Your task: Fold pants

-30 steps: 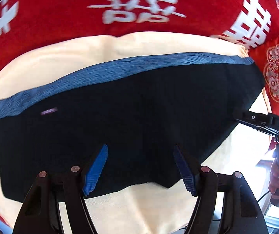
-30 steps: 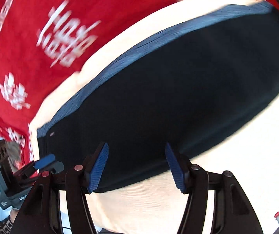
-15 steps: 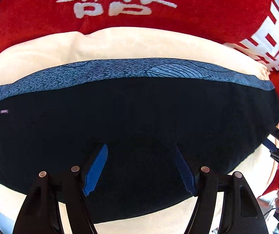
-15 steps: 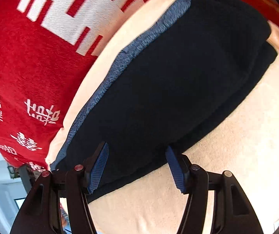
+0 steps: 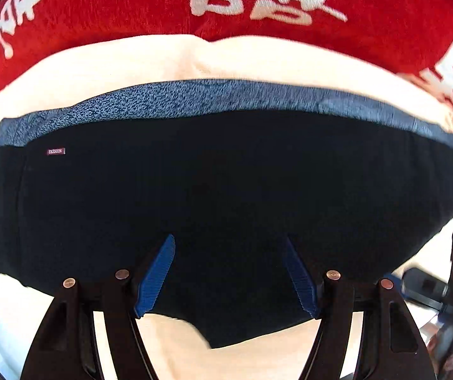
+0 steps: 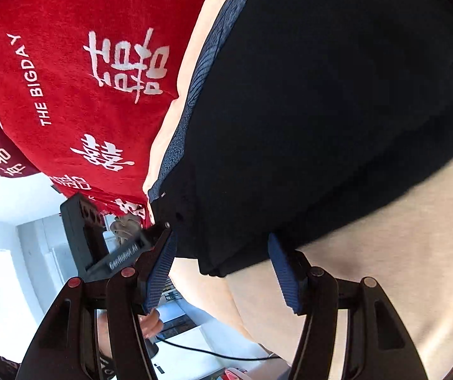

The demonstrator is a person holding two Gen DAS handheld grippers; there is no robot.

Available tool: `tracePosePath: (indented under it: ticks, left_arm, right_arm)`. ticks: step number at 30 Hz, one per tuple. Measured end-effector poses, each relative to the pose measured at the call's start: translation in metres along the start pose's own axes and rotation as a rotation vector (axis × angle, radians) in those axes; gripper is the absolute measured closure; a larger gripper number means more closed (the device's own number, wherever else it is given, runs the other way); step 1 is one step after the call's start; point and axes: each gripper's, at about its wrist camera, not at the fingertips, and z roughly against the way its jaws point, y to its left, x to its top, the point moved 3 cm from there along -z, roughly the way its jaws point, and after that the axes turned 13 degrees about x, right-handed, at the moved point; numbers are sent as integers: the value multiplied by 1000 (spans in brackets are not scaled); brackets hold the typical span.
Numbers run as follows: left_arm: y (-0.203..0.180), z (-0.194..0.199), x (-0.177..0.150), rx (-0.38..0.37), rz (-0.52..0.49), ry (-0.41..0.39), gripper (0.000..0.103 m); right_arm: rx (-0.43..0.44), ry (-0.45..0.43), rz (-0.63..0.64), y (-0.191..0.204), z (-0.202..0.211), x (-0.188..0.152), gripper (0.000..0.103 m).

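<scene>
The black pants lie folded into a broad flat bundle on a cream cloth, with a red blanket printed in white characters beyond it. In the left wrist view, a small label sits near the left end of the pants, just under the speckled blue waistband, which runs along the far edge from left to right. The left gripper hangs over the near edge of the pants, pointing down, its blue pads standing apart with nothing pinched between them. At the far right edge of this view part of a dark device shows, blurred.

In the right wrist view, the red blanket fills the left, then the cream cloth, then the pants with the waistband along their left edge. The right gripper sits at a corner of the pants, fingers apart and not clamped; whether they touch the fabric I cannot tell. Behind its left finger the left gripper and a hand show.
</scene>
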Motion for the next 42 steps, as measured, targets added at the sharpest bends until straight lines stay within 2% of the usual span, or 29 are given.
tracePosePath:
  ticks: [1, 2, 3, 4, 6, 9, 12, 14, 15, 17, 18, 19, 21, 22, 26, 28, 30, 31, 32, 33, 34, 37, 39, 41, 42]
  left_arm:
    - [1, -2, -3, -2, -11, 6, 32]
    - [-1, -6, -6, -12, -19, 17, 32]
    - [-3, -9, -10, -25, -30, 30, 32]
    - [-5, -11, -14, -29, -41, 35, 32]
    - [-10, -11, -27, -40, -67, 25, 32]
    - [-13, -9, -45, -49, -87, 4, 32]
    - [-8, -12, -59, -52, -68, -22, 24]
    - [-5, -10, -59, -44, -64, -17, 23]
    - [-4, -7, -57, -27, -69, -11, 23]
    - [-14, 6, -50, 9, -98, -19, 23]
    - [-18, 13, -48, 10, -111, -31, 23]
    - [-24, 21, -46, 4, -120, -46, 23]
    - [-40, 37, -37, -17, -139, -77, 23]
    - [-52, 43, -32, -23, -152, -91, 23]
    - [-113, 57, -12, -41, -209, -146, 23]
    - [-140, 55, 3, -51, -214, -152, 23]
    - [-185, 57, 29, -77, -214, -163, 23]
    - [-199, 55, 37, -80, -219, -169, 23]
    - [-216, 54, 42, -71, -229, -173, 23]
    - [-228, 53, 45, -62, -238, -175, 23]
    - [-242, 51, 49, -50, -250, -172, 23]
    - [-271, 42, 57, -19, -274, -150, 23]
    - [-269, 37, 51, 8, -286, -131, 23]
    - [-270, 36, 51, 15, -284, -127, 23]
    - [-270, 36, 51, 16, -284, -126, 23]
  right_arm:
    - [-1, -7, -6, 0, -3, 2, 39]
    - [-2, -11, -9, 2, -3, 4, 46]
    - [-23, -9, -6, 3, 1, 3, 82]
    - [-64, -7, 6, 5, 9, 3, 96]
    - [-85, -13, 45, 14, 13, -4, 96]
    - [-179, -6, 93, 11, 19, -20, 96]
    - [-155, -40, -9, -15, 20, -22, 96]
    - [-159, -26, -2, -13, 22, -21, 96]
    - [-173, -15, 15, -10, 25, -21, 91]
    - [-211, -14, 65, 0, 46, -18, 87]
    - [-235, -32, 87, 3, 62, -16, 81]
    - [-271, -67, 112, 7, 84, -11, 77]
    - [-330, -153, 136, 9, 129, 2, 55]
    - [-360, -210, 137, 9, 155, 12, 53]
    - [-479, -441, 81, -2, 256, 51, 53]
    - [-497, -549, 24, -9, 293, 69, 53]
    - [-480, -609, -18, -19, 318, 84, 53]
    - [-472, -622, -26, -23, 325, 92, 53]
    - [-468, -623, -26, -27, 329, 100, 58]
    - [-468, -613, -23, -29, 331, 105, 80]
    - [-472, -604, -20, -29, 327, 109, 91]
    - [-481, -586, -22, -34, 326, 110, 92]
    - [-478, -576, -9, -38, 328, 106, 92]
    - [-512, -555, 33, -34, 328, 103, 91]
    - [-515, -542, 43, -34, 333, 100, 86]
